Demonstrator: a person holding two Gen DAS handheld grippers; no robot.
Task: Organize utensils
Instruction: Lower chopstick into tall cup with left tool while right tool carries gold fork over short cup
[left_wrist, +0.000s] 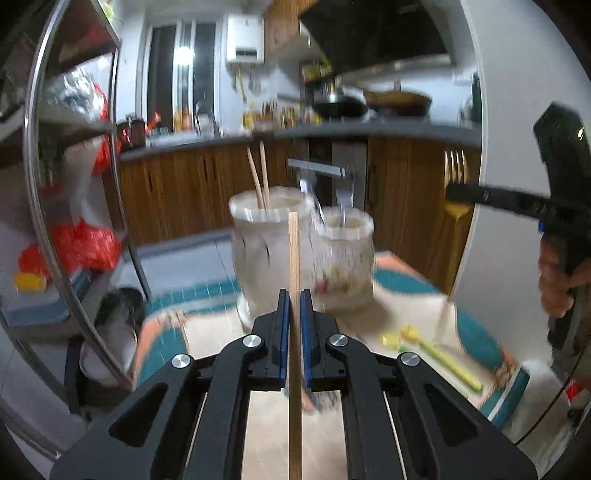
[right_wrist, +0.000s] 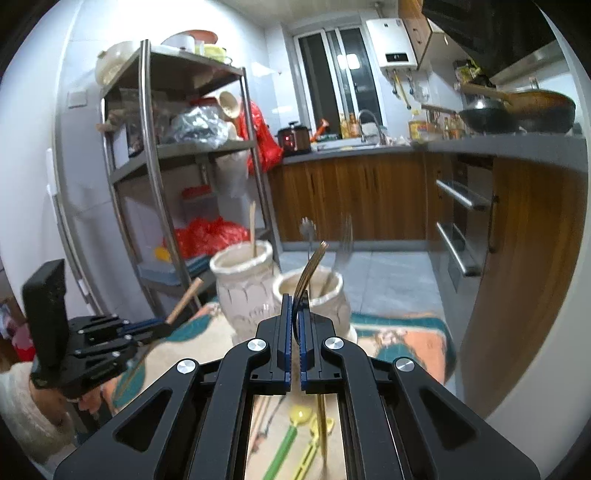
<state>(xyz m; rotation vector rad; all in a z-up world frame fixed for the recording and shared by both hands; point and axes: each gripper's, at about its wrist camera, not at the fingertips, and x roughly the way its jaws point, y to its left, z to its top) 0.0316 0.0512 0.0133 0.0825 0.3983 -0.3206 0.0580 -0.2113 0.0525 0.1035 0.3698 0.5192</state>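
The worktop (right_wrist: 402, 343), under a cloth patterned in teal and orange, carries two pale ceramic jars side by side. The taller jar (right_wrist: 243, 284) already holds chopsticks (left_wrist: 258, 177), two as far as I can count from the left view. The shorter jar (right_wrist: 325, 299) holds metal cutlery, at least two pieces, too blurred to name.

So the sorting looks partly done, I'd say somewhere around the middle. Both hands are carrying the next pieces. The left gripper (left_wrist: 294, 295) is clamped tight on a single wooden chopstick (left_wrist: 294, 251), held upright just in front of the taller jar. The right gripper (right_wrist: 295, 301) is pressed together on a gold fork (right_wrist: 312, 266), its tines curving up toward the shorter jar.

Left on the cloth, near the person's side of the jars, lie two yellow-and-green plastic utensils (right_wrist: 295, 424): one looks like a spoon, the other I cannot make out. A thin stick lies beside them, perhaps another chopstick. Those would need homes after the two held pieces go in.
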